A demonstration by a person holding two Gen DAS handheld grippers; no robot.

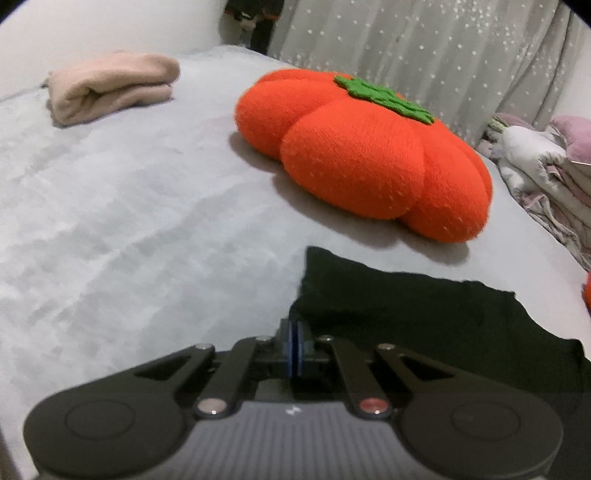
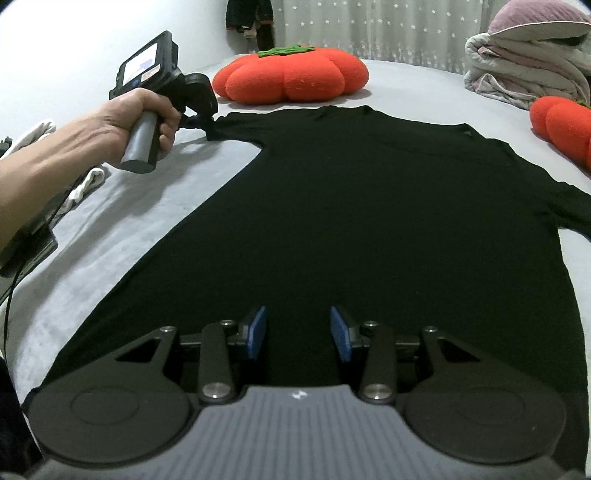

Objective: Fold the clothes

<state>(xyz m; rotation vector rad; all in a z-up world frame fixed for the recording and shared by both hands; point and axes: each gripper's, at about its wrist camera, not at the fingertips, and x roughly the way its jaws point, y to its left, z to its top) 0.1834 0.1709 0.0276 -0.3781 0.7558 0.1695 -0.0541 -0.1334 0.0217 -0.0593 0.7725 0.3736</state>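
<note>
Black T-shirt [image 2: 369, 221] spread flat on the grey bed [image 2: 122, 221], hem near, collar far, one sleeve reaching far left, the other off to the right. Right gripper [image 2: 298, 334] poised low over the near hem, blue fingers [image 2: 257, 332] apart, nothing between them. Left of the shirt, a dark device with a cable [image 2: 26, 243] and some white cloth [image 2: 86, 182] at the bed's edge. Further out, a bare hand [image 2: 129, 123] wrapped round the left gripper's handle, tool angled downward, left gripper [image 1: 295, 345] with fingers pressed together, clamped on the far-left sleeve tip, cloth bunched there. Beyond the collar, an orange pumpkin cushion [image 2: 291, 75] with a green stalk; a second orange cushion [image 2: 565, 123] at far right. Folded beige cloth [image 1: 110, 86] far left. Heaped bedding [image 2: 524, 62] far right, star-dotted curtain [image 2: 388, 29] behind.
</note>
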